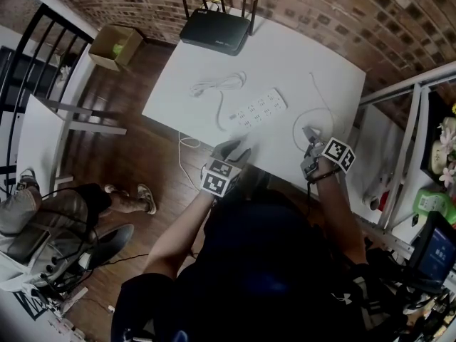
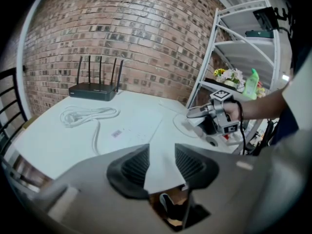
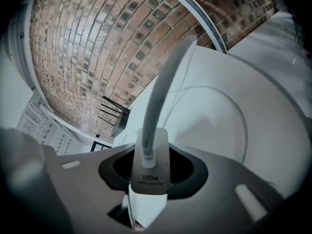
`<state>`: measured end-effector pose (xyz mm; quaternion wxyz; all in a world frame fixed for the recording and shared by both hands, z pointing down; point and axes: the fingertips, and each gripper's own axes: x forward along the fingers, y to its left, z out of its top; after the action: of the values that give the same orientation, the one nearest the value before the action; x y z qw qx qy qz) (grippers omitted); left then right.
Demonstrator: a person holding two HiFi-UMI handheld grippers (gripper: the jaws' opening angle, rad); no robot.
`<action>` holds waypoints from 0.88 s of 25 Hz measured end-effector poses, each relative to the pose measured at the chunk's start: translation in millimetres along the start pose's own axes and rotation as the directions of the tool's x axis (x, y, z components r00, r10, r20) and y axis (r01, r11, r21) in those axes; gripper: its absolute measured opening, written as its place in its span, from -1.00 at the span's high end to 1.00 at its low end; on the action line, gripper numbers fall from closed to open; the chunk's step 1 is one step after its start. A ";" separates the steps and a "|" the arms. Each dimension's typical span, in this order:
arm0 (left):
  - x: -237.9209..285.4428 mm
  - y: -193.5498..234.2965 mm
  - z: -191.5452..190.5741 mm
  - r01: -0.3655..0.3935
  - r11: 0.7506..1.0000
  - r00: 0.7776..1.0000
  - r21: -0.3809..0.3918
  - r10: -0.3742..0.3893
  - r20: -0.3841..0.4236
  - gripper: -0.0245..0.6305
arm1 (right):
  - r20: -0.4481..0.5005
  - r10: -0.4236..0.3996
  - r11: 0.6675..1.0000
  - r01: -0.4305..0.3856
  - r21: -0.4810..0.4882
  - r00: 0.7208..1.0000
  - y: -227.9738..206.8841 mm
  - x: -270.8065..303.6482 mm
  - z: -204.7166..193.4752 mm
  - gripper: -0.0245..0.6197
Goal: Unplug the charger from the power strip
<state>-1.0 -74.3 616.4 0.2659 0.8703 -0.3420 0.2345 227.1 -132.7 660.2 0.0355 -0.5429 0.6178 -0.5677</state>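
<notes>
A white power strip (image 1: 258, 108) lies in the middle of the white table (image 1: 320, 63). To its right, near the table's front edge, my right gripper (image 1: 311, 142) is shut on the white charger (image 3: 149, 178), a small block marked 100w. The charger is apart from the strip. Its white cable (image 3: 161, 96) rises from the block and loops over the table (image 1: 313, 116). My left gripper (image 1: 234, 149) hovers at the table's front edge below the strip, open, with only the table corner showing between its pads (image 2: 129, 169). The left gripper view also shows the right gripper (image 2: 204, 118).
A black router (image 1: 217, 30) with antennas stands at the table's far edge by the brick wall. A coiled white cord (image 1: 214, 85) lies left of the strip. A metal shelf (image 1: 399, 91) stands to the right, a cardboard box (image 1: 114, 46) on the floor to the left.
</notes>
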 end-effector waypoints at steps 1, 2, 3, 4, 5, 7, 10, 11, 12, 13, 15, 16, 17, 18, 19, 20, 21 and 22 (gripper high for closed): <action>0.1 0.5 0.3 -0.001 1.000 1.000 0.002 0.001 0.003 0.43 | -0.002 -0.005 1.000 0.005 0.005 1.000 -3.1 0.0 -0.6 0.48; 0.6 2.7 -1.2 -0.008 1.000 1.000 0.009 0.008 0.003 0.43 | -0.004 -0.008 1.000 0.008 0.011 1.000 -5.7 0.1 -1.1 0.48; 1.2 5.6 -3.9 -0.017 1.000 1.000 0.018 0.017 -0.001 0.43 | -0.005 -0.010 1.000 0.010 0.018 1.000 -8.1 0.2 -1.8 0.48; 1.4 7.6 -6.1 -0.023 0.999 1.000 0.023 0.023 -0.006 0.43 | -0.007 -0.011 1.000 0.011 0.028 1.000 -10.5 0.7 -2.5 0.48; 1.2 7.9 -7.1 -0.023 0.999 1.000 0.023 0.023 -0.011 0.43 | -0.009 -0.012 0.999 0.012 0.040 1.000 -12.9 1.6 -3.1 0.48; -0.6 4.4 -5.7 -0.011 1.000 1.000 0.008 0.011 -0.025 0.43 | -0.012 -0.018 0.998 0.019 0.059 1.000 -17.8 3.8 -4.1 0.48; -1.6 3.0 -0.7 -0.008 1.000 1.000 0.004 0.008 -0.017 0.43 | -0.020 -0.033 0.997 0.035 0.073 0.999 -23.8 5.9 -6.6 0.48; -0.6 4.7 -2.2 -0.012 1.000 1.000 0.011 0.012 -0.013 0.43 | -0.024 -0.037 0.997 0.039 0.073 0.999 -25.0 6.2 -7.7 0.48; 0.2 5.2 -3.3 -0.012 1.000 1.000 0.013 0.012 -0.013 0.43 | -0.028 -0.043 0.997 0.045 0.068 0.999 -26.3 6.6 -8.6 0.48; 0.6 4.4 -3.4 -0.010 1.000 1.000 0.012 0.010 -0.013 0.43 | -0.032 -0.051 0.997 0.053 0.059 0.998 -27.9 7.2 -9.3 0.48; 1.3 2.7 -3.3 -0.005 1.000 1.000 0.003 0.005 -0.014 0.43 | -0.044 -0.068 0.997 0.070 0.037 0.997 -32.0 8.9 -10.6 0.48; 1.3 2.7 -4.3 -0.005 1.000 1.000 0.000 0.005 -0.017 0.43 | -0.050 -0.076 0.997 0.077 0.027 0.996 -33.5 9.7 -11.4 0.48; 1.4 3.5 -5.0 -0.008 1.000 1.000 0.001 0.008 -0.017 0.43 | -0.055 -0.082 0.996 0.083 0.018 0.995 -34.5 10.2 -12.2 0.46; 1.2 4.3 -4.7 -0.009 1.000 1.000 0.004 0.009 -0.014 0.43 | -0.060 -0.086 0.996 0.087 0.011 0.994 -34.8 10.5 -12.9 0.44; 0.7 4.4 -4.2 -0.008 1.000 1.000 0.006 0.008 -0.012 0.43 | -0.063 -0.089 0.996 0.090 0.006 0.994 -34.6 10.6 -13.4 0.42; 0.1 4.0 -4.3 -0.007 1.000 1.000 0.004 0.007 -0.014 0.43 | -0.065 -0.090 0.996 0.090 0.002 0.994 -34.0 10.5 -13.8 0.42; -0.7 2.8 -4.1 -0.004 1.000 1.000 0.000 0.004 -0.018 0.43 | -0.067 -0.090 0.996 0.090 -0.004 0.994 -33.1 10.6 -14.0 0.40; -1.2 1.5 -3.5 0.000 1.000 1.000 -0.002 0.000 -0.019 0.43 | -0.070 -0.090 0.996 0.089 -0.009 0.994 -32.1 10.8 -14.0 0.38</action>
<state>-3.7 -72.5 618.8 0.2699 0.8677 -0.3398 0.2424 233.6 -123.6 695.1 -0.0133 -0.5498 0.5956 -0.5855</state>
